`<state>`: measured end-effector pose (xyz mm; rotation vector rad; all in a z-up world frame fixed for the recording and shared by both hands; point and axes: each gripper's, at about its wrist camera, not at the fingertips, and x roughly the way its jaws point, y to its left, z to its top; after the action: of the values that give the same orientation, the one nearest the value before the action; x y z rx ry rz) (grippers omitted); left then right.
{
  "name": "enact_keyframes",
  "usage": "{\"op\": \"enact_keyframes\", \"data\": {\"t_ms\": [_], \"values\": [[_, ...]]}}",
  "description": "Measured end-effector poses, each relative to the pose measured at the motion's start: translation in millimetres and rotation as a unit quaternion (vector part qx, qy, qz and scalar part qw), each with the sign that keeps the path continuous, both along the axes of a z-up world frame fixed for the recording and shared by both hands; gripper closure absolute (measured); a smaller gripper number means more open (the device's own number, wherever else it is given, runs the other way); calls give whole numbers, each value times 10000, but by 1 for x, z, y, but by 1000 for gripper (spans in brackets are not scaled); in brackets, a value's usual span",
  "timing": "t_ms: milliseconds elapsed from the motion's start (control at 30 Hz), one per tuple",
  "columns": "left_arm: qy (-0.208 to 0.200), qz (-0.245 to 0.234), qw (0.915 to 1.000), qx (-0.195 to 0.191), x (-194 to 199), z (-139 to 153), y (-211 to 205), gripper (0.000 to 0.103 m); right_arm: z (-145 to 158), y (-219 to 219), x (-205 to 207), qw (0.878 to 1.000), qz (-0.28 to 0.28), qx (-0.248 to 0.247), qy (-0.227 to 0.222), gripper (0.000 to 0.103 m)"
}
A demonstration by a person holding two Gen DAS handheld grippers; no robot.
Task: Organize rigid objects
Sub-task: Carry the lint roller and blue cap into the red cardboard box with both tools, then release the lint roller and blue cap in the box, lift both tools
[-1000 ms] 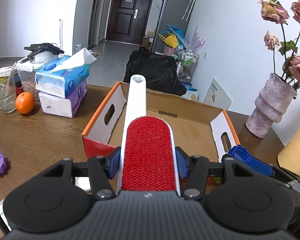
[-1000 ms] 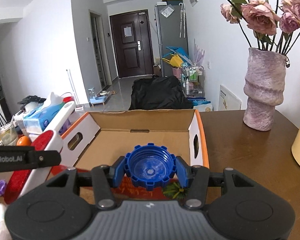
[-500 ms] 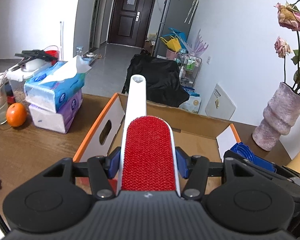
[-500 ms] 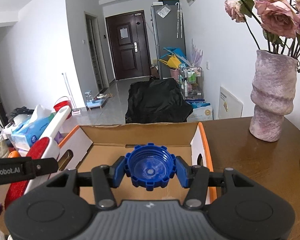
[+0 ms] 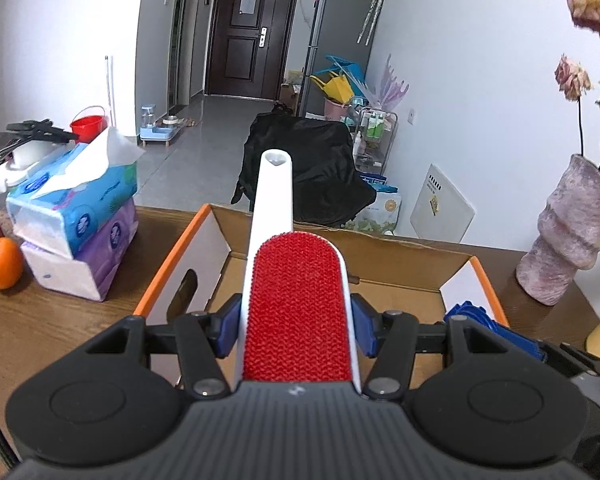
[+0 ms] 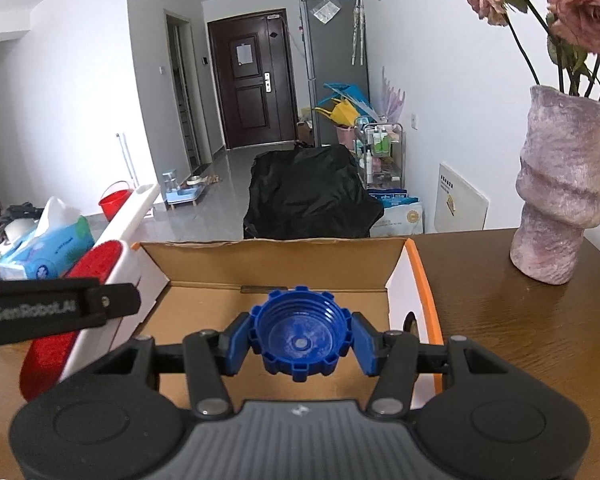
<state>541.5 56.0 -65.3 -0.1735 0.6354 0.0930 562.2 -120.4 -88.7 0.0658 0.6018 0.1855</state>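
Left tool (image 5: 296, 330) pinches lint brush (image 5: 296, 308); right tool (image 6: 298, 340) pinches blue cap (image 6: 300, 332). Both held above open cardboard box (image 6: 276, 264) on desk (image 6: 500, 300).

White walls (image 6: 80, 100), dark door (image 6: 252, 80) — grey fridge (image 6: 336, 60), tiled floor (image 5: 204, 128)

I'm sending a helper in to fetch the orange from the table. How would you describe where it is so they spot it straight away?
Start at the open cardboard box with orange edges on the wooden table; left of it stands a stack of two tissue packs. The orange sits on the table just left of that stack. It is the only small round fruit there, beside boxy packs.
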Motion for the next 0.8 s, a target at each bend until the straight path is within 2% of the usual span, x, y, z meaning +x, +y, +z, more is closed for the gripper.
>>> {"op": "enact_keyframes", "data": {"t_ms": [367, 400, 433, 467, 500, 533, 567, 800], "values": [[73, -106, 9997, 210, 15, -18, -3, 45, -17, 0, 8, 10000, 39, -9, 71, 51], [59, -51, 9998, 182, 15, -19, -1, 41, -16, -1, 11, 10000, 23, -12, 79, 51], [3, 11, 9998, 186, 14, -18, 1, 27, -16, -2, 10, 10000, 9, -33, 71, 47], [-56, 87, 9997, 222, 13, -17, 2, 18, -16, -2, 11, 9999, -8, -82, 91, 34], [-107, 175, 9994, 275, 12, -15, 4, 3, -16, -2, 11, 9999, -41, -117, 101, 25], [-161, 282, 9989, 330, 10, -13, 5, 0, -16, -3, 11, 9998, -81, -147, 93, 11], [-195, 333, 9987, 338, 8, -11, 7, 0, -15, -3, 11, 9997, -125, -180, 79, 8], [82, 498, 9986, 125, 9, -8, 21, 0, -15, -6, 11, 9995, -124, -213, 181, 2]]}}
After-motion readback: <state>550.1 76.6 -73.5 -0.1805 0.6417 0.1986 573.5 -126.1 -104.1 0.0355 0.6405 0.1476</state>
